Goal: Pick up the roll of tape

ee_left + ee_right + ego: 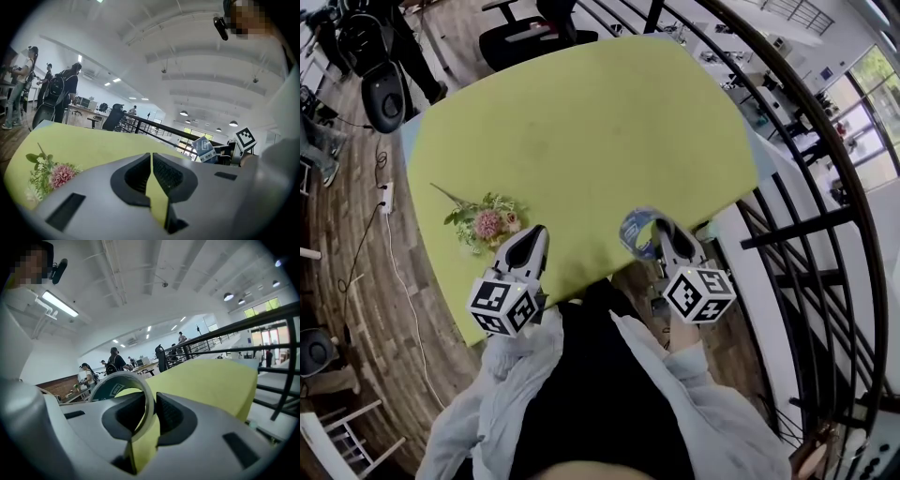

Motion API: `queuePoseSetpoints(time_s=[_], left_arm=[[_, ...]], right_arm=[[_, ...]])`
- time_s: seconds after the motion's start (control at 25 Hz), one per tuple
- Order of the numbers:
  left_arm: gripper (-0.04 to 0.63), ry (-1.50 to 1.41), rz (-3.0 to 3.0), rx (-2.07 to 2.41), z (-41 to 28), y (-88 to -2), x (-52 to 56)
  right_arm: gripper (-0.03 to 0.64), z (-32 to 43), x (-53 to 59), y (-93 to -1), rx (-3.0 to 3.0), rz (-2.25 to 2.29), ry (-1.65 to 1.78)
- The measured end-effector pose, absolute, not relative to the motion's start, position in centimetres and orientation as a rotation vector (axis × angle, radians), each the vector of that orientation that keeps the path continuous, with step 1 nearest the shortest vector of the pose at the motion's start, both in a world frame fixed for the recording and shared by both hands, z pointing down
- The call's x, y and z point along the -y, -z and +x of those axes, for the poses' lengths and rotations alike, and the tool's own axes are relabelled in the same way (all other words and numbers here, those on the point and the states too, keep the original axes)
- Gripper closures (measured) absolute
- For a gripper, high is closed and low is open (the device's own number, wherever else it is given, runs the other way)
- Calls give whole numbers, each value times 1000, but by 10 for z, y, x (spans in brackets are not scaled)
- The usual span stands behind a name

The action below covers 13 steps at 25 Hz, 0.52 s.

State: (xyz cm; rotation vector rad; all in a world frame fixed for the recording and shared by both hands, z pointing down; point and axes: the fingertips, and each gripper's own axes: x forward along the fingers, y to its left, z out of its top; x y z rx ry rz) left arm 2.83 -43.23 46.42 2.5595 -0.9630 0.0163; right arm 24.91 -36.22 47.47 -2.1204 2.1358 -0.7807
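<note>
**Roll of tape pinched in right tongs at near right of table**

Roll of tape (637,232) stands on edge over the near right part of the table (581,122). Its wall runs between the jaws of the right gripper (661,228), which are closed on it, one jaw inside the ring and one outside. Whether the roll rests on the top or hangs clear of it cannot be told.

Left gripper (532,234) sits at the near left edge, jaws pressed together with nothing between them.

Surface: yellow-green top with rounded corners, bare through the middle and far side. A small bunch of flowers (487,223), pink bloom with green sprigs, lies just left of the left gripper.

Room: wood floor (347,234) to the left, with a white power strip (386,197) and its cable. A black railing (806,187) curves along the right. A black office chair (534,33) stands beyond the far edge. An open office hall with a white ceiling and several people (65,89) standing far off at the left.
</note>
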Motion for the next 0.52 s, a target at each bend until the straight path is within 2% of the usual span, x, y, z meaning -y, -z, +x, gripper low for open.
queuePoseSetpoints(time_s=[0.28, 0.52], left_arm=[[568, -46, 2583, 967, 40, -450, 381], [568, -42, 2574, 942, 11, -463, 447]], right_arm=[[536, 258, 316, -459, -2152, -2124, 762], [537, 227, 380, -473, -2146, -2151, 782]])
